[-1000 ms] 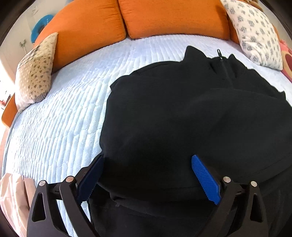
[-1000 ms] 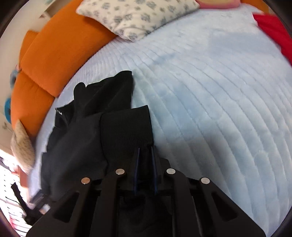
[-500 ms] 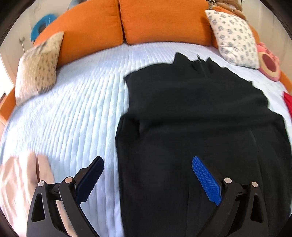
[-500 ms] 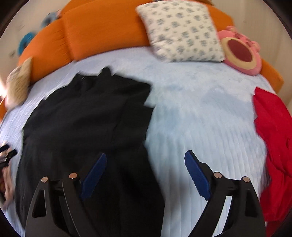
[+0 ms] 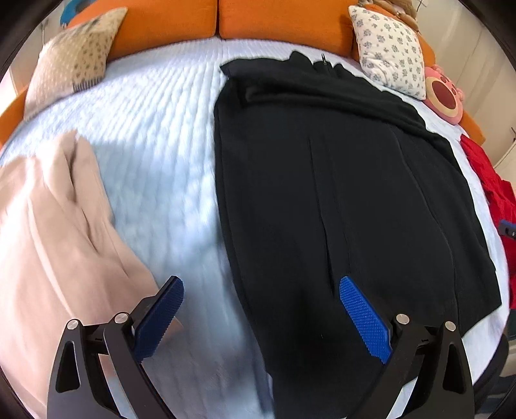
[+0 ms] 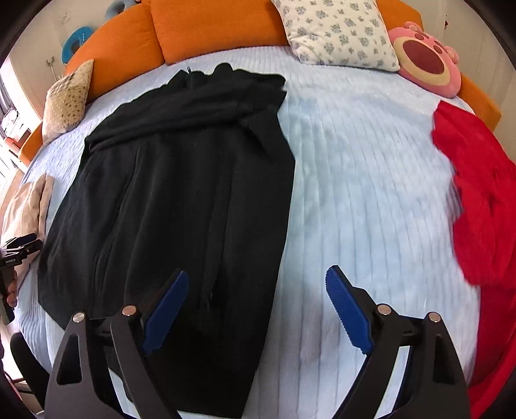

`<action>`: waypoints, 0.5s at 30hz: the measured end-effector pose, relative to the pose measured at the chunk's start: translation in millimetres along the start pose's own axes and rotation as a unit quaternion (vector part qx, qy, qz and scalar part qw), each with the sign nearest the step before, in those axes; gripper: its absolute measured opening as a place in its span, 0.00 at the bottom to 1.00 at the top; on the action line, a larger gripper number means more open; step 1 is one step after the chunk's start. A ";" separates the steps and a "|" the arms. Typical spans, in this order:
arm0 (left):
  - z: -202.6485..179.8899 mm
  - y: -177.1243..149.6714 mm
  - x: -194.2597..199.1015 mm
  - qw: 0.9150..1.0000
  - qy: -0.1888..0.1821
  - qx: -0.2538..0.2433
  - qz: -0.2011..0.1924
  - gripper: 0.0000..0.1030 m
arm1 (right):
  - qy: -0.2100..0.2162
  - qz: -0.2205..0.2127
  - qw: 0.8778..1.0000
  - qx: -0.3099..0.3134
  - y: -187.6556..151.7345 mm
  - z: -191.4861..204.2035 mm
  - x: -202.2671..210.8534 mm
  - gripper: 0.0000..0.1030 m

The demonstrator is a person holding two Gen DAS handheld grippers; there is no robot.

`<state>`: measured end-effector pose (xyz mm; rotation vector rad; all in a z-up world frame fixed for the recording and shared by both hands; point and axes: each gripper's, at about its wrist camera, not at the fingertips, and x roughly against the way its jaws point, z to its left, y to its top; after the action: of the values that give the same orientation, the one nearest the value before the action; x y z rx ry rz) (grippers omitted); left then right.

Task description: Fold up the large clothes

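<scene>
A black zip-up garment (image 5: 322,180) (image 6: 180,180) lies flat on the pale blue quilted bed (image 5: 154,154) (image 6: 361,180). Its sides are folded in, making a long strip with the collar at the far end. My left gripper (image 5: 259,290) hovers open over the garment's near left edge and holds nothing. My right gripper (image 6: 258,280) hovers open over the near right edge, also with nothing between its blue pads (image 6: 348,309). The left gripper (image 6: 19,245) also shows at the left rim of the right wrist view, held in a hand.
A beige garment (image 5: 48,225) (image 6: 25,199) lies crumpled left of the black one, a red garment (image 6: 477,199) (image 5: 493,183) to the right. Orange cushions (image 5: 277,19), two patterned pillows (image 6: 342,32) (image 5: 74,54) and a pink plush (image 6: 425,58) line the far edge.
My right gripper has let go of the black fabric and opened wide. Both grippers have pulled back toward the garment's near end, so the whole folded strip now shows.
</scene>
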<state>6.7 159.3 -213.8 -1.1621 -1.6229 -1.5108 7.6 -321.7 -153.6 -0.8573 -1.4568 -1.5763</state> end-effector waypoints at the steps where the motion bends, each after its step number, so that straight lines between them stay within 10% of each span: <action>1: 0.4 -2.4 -3.3 1.000 -0.001 0.006 0.004 0.96 | 0.000 0.001 1.000 0.000 -3.8 0.9 0.0 0.83; 9: -3.4 -28.9 -30.7 0.991 -0.101 0.053 0.068 0.94 | 0.007 0.004 1.000 0.003 -9.3 11.0 -2.1 0.83; 11: -8.2 -31.2 -28.8 0.984 -0.150 0.052 0.080 0.77 | 0.010 0.006 1.000 0.005 -9.6 12.5 0.1 0.83; 15: -17.5 -34.4 -25.0 0.988 -0.133 0.031 0.074 0.74 | 0.015 0.021 1.000 -0.006 -20.7 4.3 1.4 0.83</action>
<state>-16.1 139.1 -248.2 -1.4648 -1.6983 -1.2442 -11.7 -317.4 -161.1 -0.8632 -1.4012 -1.5609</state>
